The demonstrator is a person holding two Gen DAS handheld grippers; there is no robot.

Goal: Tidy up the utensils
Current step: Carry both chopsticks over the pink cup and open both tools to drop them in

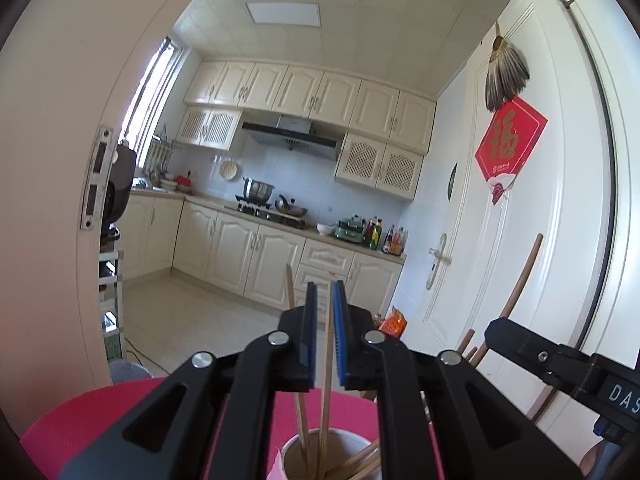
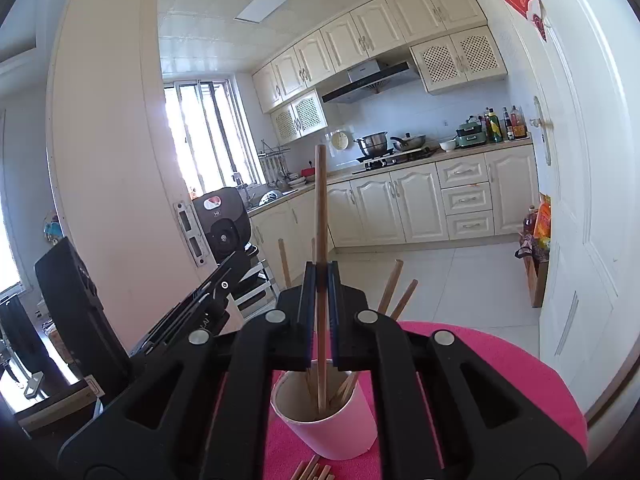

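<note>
While the right gripper (image 2: 321, 276) clamps a chopstick (image 2: 320, 216) over the cup (image 2: 332, 424), the left gripper (image 1: 325, 300) stands slightly open around another.

Wooden chopsticks (image 2: 321, 240) upright in a white cup (image 2: 336, 420) (pink tabletop (image 2: 500, 368)).

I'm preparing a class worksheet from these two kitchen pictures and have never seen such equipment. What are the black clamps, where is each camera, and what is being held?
No robot here: a person carries two hand-held grippers, each with a camera looking along its fingers. One picture comes from the left gripper, the other from the right gripper. Below stands a paper cup of chopsticks on a pink table. The right gripper is shut on one upright chopstick. Another chopstick stands loose between the left one's slightly parted jaws. More chopsticks lie on the table.
</note>
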